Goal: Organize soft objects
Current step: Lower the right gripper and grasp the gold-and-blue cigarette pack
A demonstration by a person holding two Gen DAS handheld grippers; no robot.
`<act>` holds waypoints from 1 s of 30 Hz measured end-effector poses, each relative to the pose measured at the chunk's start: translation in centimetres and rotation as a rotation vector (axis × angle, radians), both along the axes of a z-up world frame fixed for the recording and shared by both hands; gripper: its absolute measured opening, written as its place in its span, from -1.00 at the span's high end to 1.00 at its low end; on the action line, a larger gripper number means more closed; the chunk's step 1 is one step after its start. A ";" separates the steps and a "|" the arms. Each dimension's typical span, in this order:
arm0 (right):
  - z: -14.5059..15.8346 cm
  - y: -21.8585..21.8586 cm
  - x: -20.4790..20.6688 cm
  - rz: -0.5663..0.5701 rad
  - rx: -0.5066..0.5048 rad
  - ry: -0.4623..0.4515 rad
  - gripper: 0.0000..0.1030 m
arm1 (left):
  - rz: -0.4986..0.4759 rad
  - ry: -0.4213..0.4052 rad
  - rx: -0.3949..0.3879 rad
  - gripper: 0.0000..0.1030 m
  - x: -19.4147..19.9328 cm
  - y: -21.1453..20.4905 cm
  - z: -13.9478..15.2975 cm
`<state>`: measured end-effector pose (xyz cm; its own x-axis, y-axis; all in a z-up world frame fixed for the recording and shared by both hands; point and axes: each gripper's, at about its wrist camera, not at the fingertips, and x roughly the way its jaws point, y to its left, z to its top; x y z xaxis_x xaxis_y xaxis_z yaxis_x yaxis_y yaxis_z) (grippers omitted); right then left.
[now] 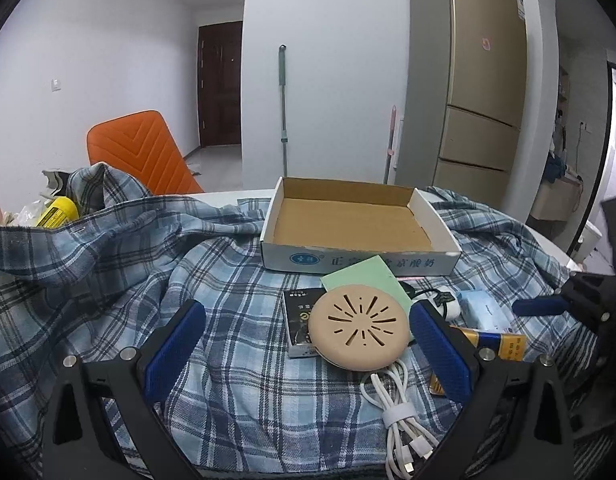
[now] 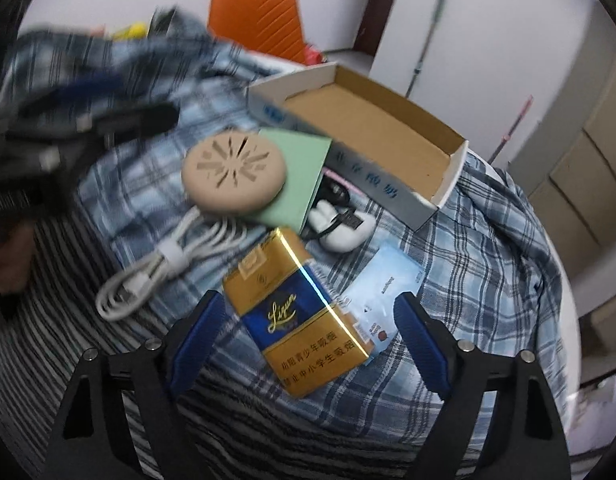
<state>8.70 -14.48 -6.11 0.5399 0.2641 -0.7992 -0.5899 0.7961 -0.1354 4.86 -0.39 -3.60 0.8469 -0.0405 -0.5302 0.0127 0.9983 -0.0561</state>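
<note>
**R gripper straddling the cigarette pack, box open behind**

Left to right across the worktop (image 1: 228, 195), which is mostly covered by a blue plaid shirt (image 1: 108, 240):

Left hand-held gripper (image 1: 308, 344): fingers apart, nothing clamped, held low over the shirt. Beige round silicone pad (image 1: 360, 330) sits between its tips, closer to its right finger, and lies on a dark small box (image 1: 298, 320) and a green card (image 1: 368, 276). White cable bundle (image 1: 396, 404) trails from under the pad toward the camera.

Centre-back: cardboard tray box (image 1: 276, 224), open top, empty, front wall touching the green card. Clear room inside; nothing blocks a drop from above.

Right of pad: white earbud case (image 2: 348, 228) w/ black cord, then gold-blue cigarette pack (image 2: 296, 312), then pale blue tissue packet (image 2: 384, 292) just beside the pack, its corner tucked under it.

Right hand-held gripper (image 2: 304, 332): fingers apart, not pressing anything. Pack lies between them, long axis running away from the camera and skewed left, so the pads face its long sides. My read: R hand is nearer pack and tissue; L is nearer pad and cable.

Edges: shirt drapes over the worktop rim on the right; the box's near corner in the right wrist view sits close to that rim. Items are crowded, so closing on the pack may catch the tissue packet too. Orange chair (image 1: 140, 152) stands behind, well clear.
</note>
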 end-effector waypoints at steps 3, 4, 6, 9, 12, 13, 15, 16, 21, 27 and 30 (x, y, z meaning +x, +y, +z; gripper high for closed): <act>-0.8 1.0 -0.2 0.037 -0.092 -0.001 -0.60 | 0.002 -0.019 0.003 -1.00 -0.3 0.0 0.3; -1.1 1.2 -0.2 0.045 -0.117 0.000 -0.60 | 0.000 -0.020 0.007 -1.00 -0.3 -0.1 0.3; -1.5 1.4 -0.2 0.058 -0.154 0.005 -0.58 | -0.002 -0.018 0.011 -1.00 -0.3 -0.2 0.2; -2.2 1.8 -0.4 0.077 -0.210 0.003 -0.49 | 0.001 -0.020 0.005 -1.00 -0.3 -0.1 0.2; -2.9 2.2 -0.6 0.101 -0.264 -0.006 -0.27 | -0.002 -0.019 0.005 -1.00 -0.3 -0.1 0.2; -2.9 2.5 -0.6 0.105 -0.269 -0.016 -0.20 | -0.003 -0.020 0.006 -1.00 -0.3 -0.1 0.2; -2.8 2.6 -0.6 0.109 -0.279 -0.021 -0.15 | -0.006 -0.022 0.008 -1.00 -0.4 -0.1 0.2; -2.7 2.6 -0.5 0.106 -0.278 -0.026 -0.14 | -0.006 -0.023 0.008 -1.00 -0.4 -0.1 0.2; -1.4 1.8 -0.3 0.079 -0.190 -0.028 -0.13 | -0.006 -0.022 0.008 -1.00 -0.5 -0.2 0.3; 0.7 -2.6 2.7 -0.110 0.059 0.052 -0.13 | -0.005 -0.022 0.008 -1.00 -0.5 -0.2 0.3; 0.2 -4.6 4.3 -0.195 0.126 0.118 -0.14 | -0.002 -0.017 0.008 -1.00 -0.5 -0.2 0.2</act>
